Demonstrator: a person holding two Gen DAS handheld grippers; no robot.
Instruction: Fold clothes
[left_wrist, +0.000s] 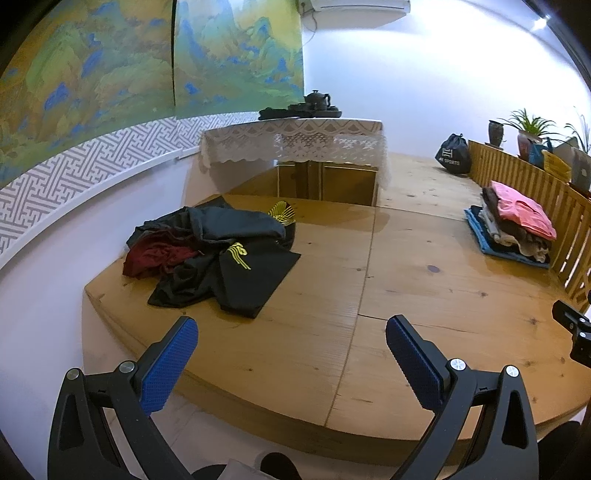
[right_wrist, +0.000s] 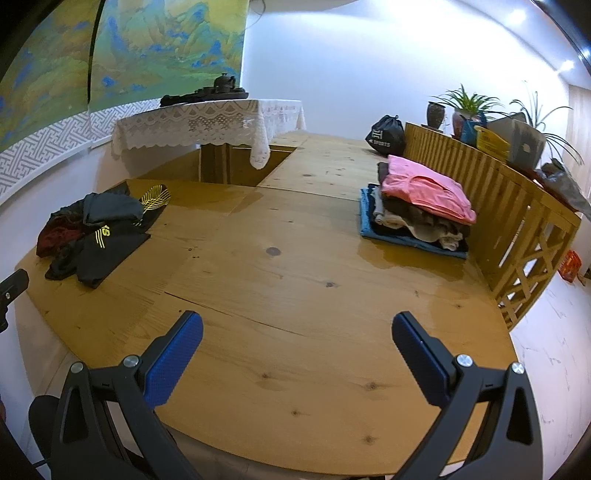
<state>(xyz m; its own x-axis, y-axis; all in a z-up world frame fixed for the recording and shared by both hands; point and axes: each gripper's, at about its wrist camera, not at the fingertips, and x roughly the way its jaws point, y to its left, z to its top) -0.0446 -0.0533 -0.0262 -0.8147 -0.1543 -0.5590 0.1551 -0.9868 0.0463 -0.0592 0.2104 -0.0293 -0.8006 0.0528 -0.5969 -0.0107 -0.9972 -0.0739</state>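
Left gripper (left_wrist: 291, 354) and right gripper (right_wrist: 297, 350) both hover with fingers spread wide, holding nothing, low in their frames above the bare wooden platform (left_wrist: 424, 295). Judged step: between garments; next comes reaching for the unfolded pile (left_wrist: 210, 254), mid-left. Its black top garment runs lengthwise toward lower right. Folded stack (right_wrist: 421, 206) sits far right.

Left tool (left_wrist: 291, 328): jaws spread wide, nothing between them, blue textured pads (left_wrist: 168, 365) facing each other. It hovers over the near edge of the tabletop, towards the near left corner, pointing at the far edge. Right tool (right_wrist: 297, 325): same state, jaws wide apart and empty, hovering above the near edge, off the surface. Both level, side by side; each one's black body shows at the other view's margin.
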